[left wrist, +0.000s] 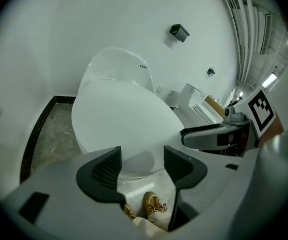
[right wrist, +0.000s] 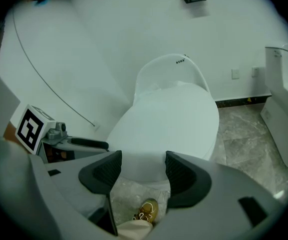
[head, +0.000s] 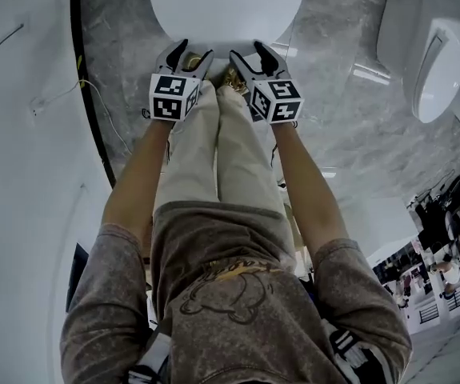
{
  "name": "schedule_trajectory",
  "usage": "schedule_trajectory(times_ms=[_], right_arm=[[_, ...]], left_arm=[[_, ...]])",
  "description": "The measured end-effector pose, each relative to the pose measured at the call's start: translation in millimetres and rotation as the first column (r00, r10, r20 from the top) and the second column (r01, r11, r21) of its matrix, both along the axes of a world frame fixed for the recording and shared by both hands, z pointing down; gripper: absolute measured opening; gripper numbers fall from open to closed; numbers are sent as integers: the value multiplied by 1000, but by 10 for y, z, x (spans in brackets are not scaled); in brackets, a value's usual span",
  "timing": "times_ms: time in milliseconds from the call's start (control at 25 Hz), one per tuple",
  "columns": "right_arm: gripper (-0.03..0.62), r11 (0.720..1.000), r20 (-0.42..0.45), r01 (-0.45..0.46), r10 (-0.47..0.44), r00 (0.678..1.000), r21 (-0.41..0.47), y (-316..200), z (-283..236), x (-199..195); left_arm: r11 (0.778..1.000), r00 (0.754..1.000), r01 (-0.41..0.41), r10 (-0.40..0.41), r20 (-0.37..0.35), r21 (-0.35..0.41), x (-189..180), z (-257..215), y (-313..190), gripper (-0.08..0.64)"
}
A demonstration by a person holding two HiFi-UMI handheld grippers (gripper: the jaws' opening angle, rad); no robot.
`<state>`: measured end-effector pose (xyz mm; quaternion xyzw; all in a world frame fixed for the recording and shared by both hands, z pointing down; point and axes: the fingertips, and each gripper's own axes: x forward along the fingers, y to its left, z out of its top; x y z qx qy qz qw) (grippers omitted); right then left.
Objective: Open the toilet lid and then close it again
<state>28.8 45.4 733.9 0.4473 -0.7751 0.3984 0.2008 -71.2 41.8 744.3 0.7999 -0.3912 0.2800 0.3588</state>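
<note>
A white toilet stands in front of me with its lid [head: 226, 6] down flat over the bowl. The same lid [left wrist: 126, 121] fills the middle of the left gripper view and the lid [right wrist: 171, 119] shows likewise in the right gripper view. My left gripper [head: 188, 57] hovers open at the lid's front edge, left of centre. The right gripper [head: 250, 58] is open beside it at the same edge. Nothing sits between either pair of jaws. In the left gripper view the gripper [left wrist: 141, 165] frames the front rim; in the right gripper view the gripper [right wrist: 142, 168] does too.
A white wall [head: 22, 94] with a thin cable runs close on the left. Grey marble floor [head: 350, 110] surrounds the toilet. Another white fixture [head: 430, 54] stands at the right. My legs and tan shoes [left wrist: 154, 204] are directly below the grippers.
</note>
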Motion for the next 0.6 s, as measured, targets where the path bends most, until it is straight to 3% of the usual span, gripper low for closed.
schedule_trajectory(times_ms=[280,600], right_arm=[[287,1000,-14,-17,17,1000,-18,15,398,-42],[284,998,-40,-5,2,999,-65,28,492,-43]], left_arm=[[999,1000,9,-9,3,-33,-31,385,11,268],[997,1000,-15,17,23,-73,-34,439,25,268]])
